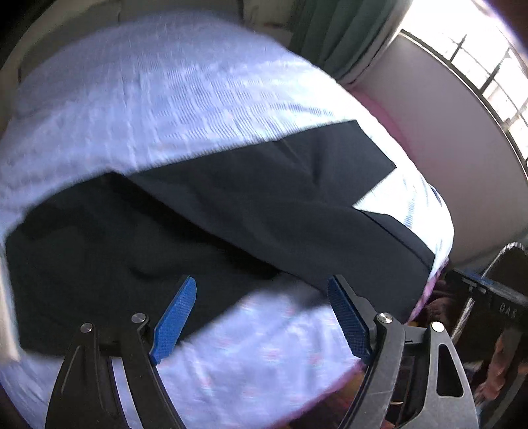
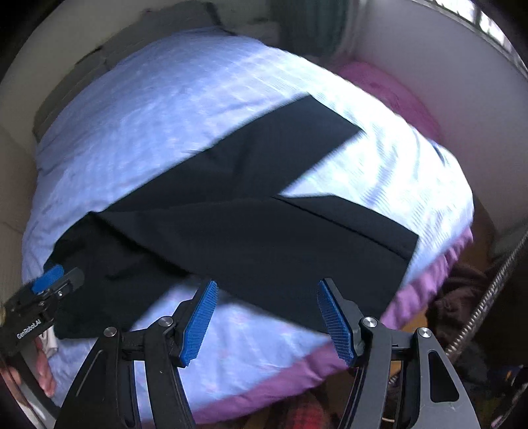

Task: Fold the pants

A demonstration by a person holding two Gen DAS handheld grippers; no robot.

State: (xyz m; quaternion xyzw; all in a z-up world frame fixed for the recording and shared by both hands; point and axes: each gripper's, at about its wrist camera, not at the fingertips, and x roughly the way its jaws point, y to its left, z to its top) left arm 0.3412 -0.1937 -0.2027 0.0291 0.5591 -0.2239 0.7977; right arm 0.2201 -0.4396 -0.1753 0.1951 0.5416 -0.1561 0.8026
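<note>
Dark navy pants (image 1: 231, 211) lie spread on a bed with a pale blue cover (image 1: 165, 99), waist end at the left, the two legs splayed apart toward the right. They also show in the right wrist view (image 2: 264, 224). My left gripper (image 1: 262, 283) is open and empty, hovering above the near edge of the pants at the crotch. It also shows at the left of the right wrist view (image 2: 54, 280), over the waist end. My right gripper (image 2: 267, 287) is open and empty, above the near leg's lower edge.
The bed cover (image 2: 148, 105) has a purple border (image 2: 280, 386) along the near edge. A pink pillow (image 2: 389, 89) lies at the far right by the wall. A window (image 1: 488, 66) and green curtain (image 1: 340, 29) are behind. Dark clutter (image 2: 462, 303) sits on the floor at right.
</note>
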